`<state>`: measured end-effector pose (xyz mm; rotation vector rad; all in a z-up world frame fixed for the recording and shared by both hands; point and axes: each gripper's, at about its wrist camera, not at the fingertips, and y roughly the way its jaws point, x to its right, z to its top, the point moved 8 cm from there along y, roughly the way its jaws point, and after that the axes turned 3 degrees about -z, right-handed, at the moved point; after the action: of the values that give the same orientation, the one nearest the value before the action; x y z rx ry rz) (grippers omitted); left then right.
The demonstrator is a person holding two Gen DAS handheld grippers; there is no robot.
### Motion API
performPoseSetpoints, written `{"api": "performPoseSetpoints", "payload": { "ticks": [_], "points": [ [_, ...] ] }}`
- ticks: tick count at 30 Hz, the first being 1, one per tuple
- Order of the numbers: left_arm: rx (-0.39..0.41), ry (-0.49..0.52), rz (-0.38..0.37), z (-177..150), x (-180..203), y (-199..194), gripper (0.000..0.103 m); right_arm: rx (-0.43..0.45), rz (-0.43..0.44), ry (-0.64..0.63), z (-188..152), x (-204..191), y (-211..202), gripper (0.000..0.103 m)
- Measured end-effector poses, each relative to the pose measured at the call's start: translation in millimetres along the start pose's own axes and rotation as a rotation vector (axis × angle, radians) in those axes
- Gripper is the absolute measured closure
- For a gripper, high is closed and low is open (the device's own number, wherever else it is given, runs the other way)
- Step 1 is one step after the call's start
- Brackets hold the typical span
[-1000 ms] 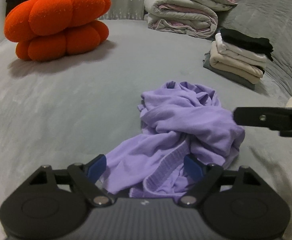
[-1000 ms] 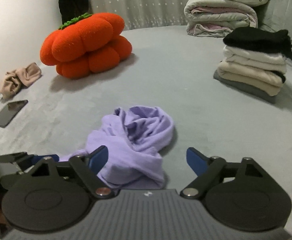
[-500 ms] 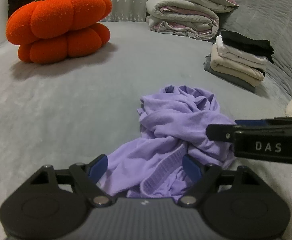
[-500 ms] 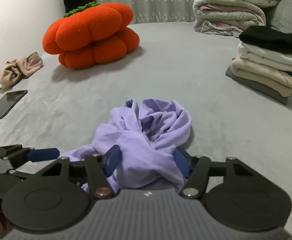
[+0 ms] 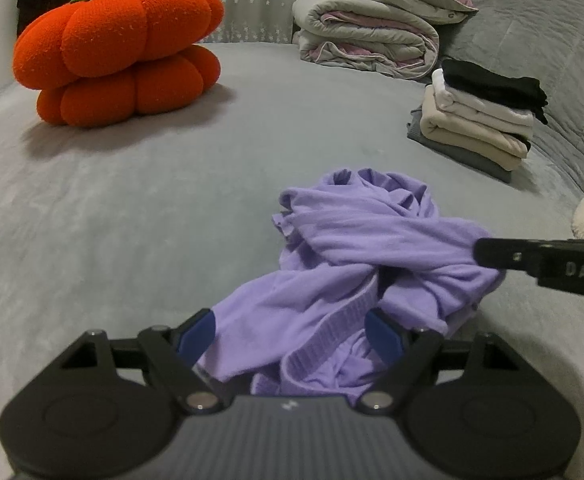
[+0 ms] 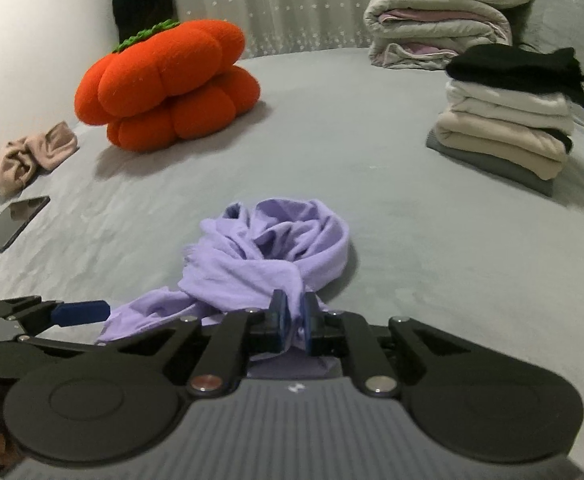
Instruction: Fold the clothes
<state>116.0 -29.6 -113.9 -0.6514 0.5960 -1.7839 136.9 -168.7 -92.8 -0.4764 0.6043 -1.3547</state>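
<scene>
Crumpled lilac garment (image 6: 276, 256) shows no clear axis; right gripper (image 6: 293, 320) is closing on its fold; left gripper (image 5: 290, 334) gapes wide over it; folded stack (image 6: 507, 120) lies toward the bed's (image 6: 371, 184) right edge.

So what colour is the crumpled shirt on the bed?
Light purple, a lilac. The crumpled shirt shows best in the left wrist view.
</scene>
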Motion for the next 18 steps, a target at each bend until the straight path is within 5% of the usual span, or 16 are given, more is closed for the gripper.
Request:
{"api": "performPoseSetpoints", "payload": {
  "ticks": [11, 18],
  "points": [
    [0.022, -0.013, -0.020, 5.6, 1.7, -2.6, 0.022, 0.003, -0.024, 0.103, -5.2, 42.2, -21.4, 0.094],
    [0.028, -0.017, -0.040, 11.9, 3.5, 2.2, 0.030, -0.092, -0.095, 0.117, -20.5, 58.4, -13.5, 0.097]
  ]
}}
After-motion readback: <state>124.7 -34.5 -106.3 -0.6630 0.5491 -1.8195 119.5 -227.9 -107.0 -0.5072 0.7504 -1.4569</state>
